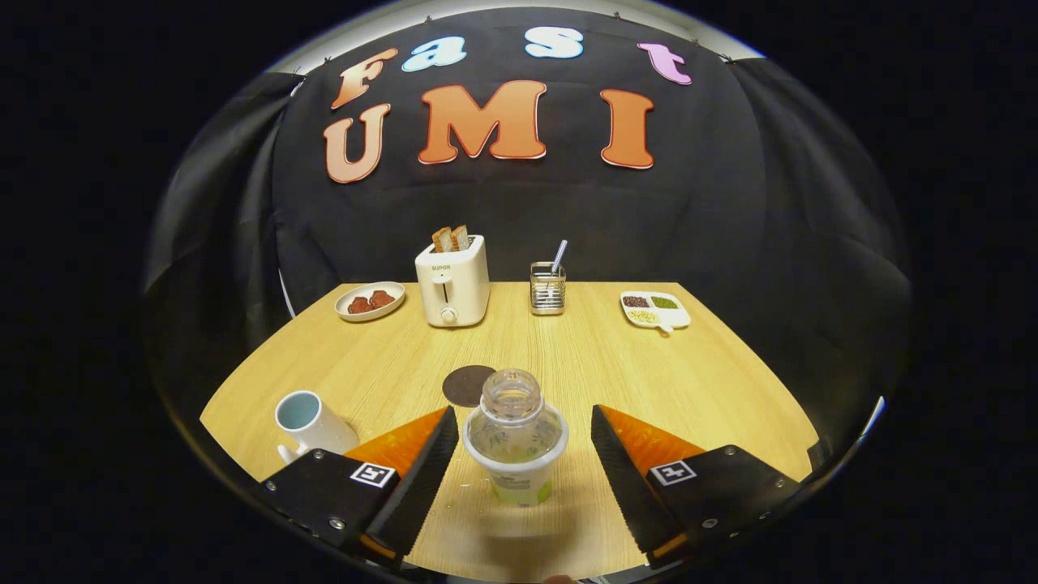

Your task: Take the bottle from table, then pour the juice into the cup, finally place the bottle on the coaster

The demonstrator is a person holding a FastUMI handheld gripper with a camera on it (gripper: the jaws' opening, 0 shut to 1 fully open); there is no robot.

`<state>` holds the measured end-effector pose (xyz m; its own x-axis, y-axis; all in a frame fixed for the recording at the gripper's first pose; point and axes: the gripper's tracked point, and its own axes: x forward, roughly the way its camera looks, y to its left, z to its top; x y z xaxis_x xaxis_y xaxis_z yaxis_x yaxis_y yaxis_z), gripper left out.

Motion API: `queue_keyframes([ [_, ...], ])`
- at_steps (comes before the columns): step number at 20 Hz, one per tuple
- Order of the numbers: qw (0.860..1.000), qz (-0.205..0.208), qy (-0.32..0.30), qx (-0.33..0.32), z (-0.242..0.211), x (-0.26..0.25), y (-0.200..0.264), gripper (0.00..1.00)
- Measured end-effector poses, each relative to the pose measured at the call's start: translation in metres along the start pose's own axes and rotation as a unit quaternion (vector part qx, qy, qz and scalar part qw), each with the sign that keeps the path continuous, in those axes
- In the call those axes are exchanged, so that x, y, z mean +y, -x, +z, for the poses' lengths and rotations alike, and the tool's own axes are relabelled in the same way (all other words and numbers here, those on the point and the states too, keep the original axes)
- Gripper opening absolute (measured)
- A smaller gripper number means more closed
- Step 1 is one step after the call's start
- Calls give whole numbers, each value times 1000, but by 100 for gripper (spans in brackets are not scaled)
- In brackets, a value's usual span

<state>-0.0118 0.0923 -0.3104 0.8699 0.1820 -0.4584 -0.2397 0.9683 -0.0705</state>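
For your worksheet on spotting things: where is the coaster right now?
In the gripper view, the coaster lies flat on the table, just beyond the bottle, which stands between the open tool's fingers.

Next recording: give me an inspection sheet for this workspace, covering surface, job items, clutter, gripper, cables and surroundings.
Surface: light wooden table, no spills seen.
Job's things: clear plastic bottle, uncapped, upright between the fingers; white mug beside one finger; dark round coaster just beyond the bottle.
Clutter: white toaster holding toast; oval plate with brown food; wire holder with a utensil; divided white dish of grains, all at the far edge.
Gripper: gripper open, fingers either side of the bottle, not touching.
Cables: nothing seen.
Surroundings: black cloth wall.
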Motion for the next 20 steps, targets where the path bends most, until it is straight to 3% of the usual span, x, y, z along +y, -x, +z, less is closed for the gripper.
queue_keyframes([
  [10, 998, -1, -16, 65, -51, 3, -23, 97],
  [14, 997, -5, -14, 73, -50, 6, -27, 66],
  [20, 996, -11, 46, 71, -26, 15, -23, 60],
])
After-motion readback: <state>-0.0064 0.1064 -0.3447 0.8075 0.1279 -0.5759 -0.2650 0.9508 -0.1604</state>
